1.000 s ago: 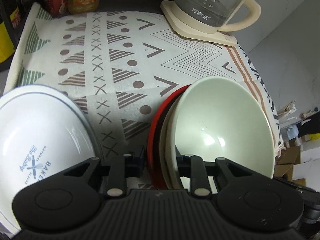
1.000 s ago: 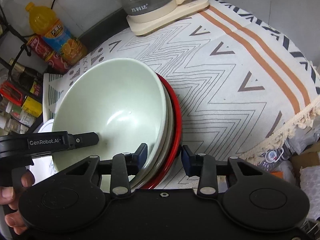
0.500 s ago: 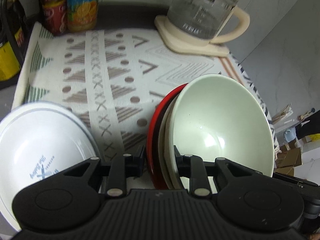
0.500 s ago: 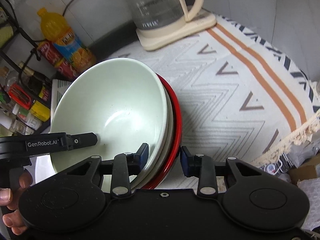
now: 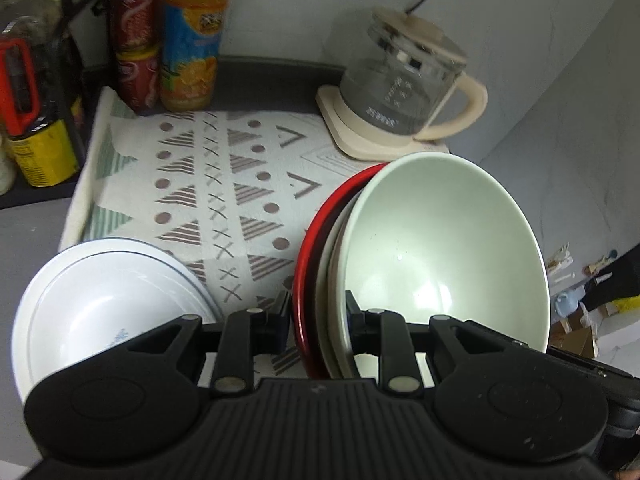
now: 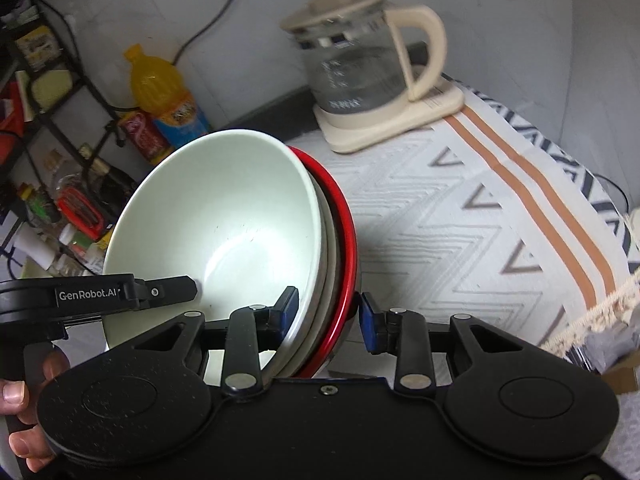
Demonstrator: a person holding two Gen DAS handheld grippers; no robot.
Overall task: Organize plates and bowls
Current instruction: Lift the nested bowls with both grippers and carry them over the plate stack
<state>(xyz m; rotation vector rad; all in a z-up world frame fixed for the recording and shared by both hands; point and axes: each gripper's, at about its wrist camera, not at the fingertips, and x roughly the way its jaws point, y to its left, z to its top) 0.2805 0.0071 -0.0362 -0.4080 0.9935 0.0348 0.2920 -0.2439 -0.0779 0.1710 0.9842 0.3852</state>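
A stack of dishes hangs tilted above the patterned cloth (image 5: 224,184): a pale green bowl (image 5: 440,240) innermost, a cream dish behind it, a red bowl (image 5: 316,232) outermost. My left gripper (image 5: 318,316) is shut on the stack's near rim, one pad inside the green bowl and one outside the red one. In the right wrist view my right gripper (image 6: 326,314) is shut on the opposite rim of the same green bowl (image 6: 224,216) and red bowl (image 6: 348,232). The left gripper's finger (image 6: 168,290) reaches in from the left there, with a hand behind it. A white bowl (image 5: 100,312) with a grey ring sits on the cloth at lower left.
A glass kettle (image 5: 400,96) on a cream base stands at the back right of the cloth. An orange juice bottle (image 5: 192,40) and red cans (image 5: 134,40) stand at the back left, beside a rack of bottles (image 5: 32,100). The cloth's fringed edge (image 6: 592,320) hangs at right.
Both grippers have risen with the stack between them. The cloth and white bowl look farther below, and more of the back wall shows.
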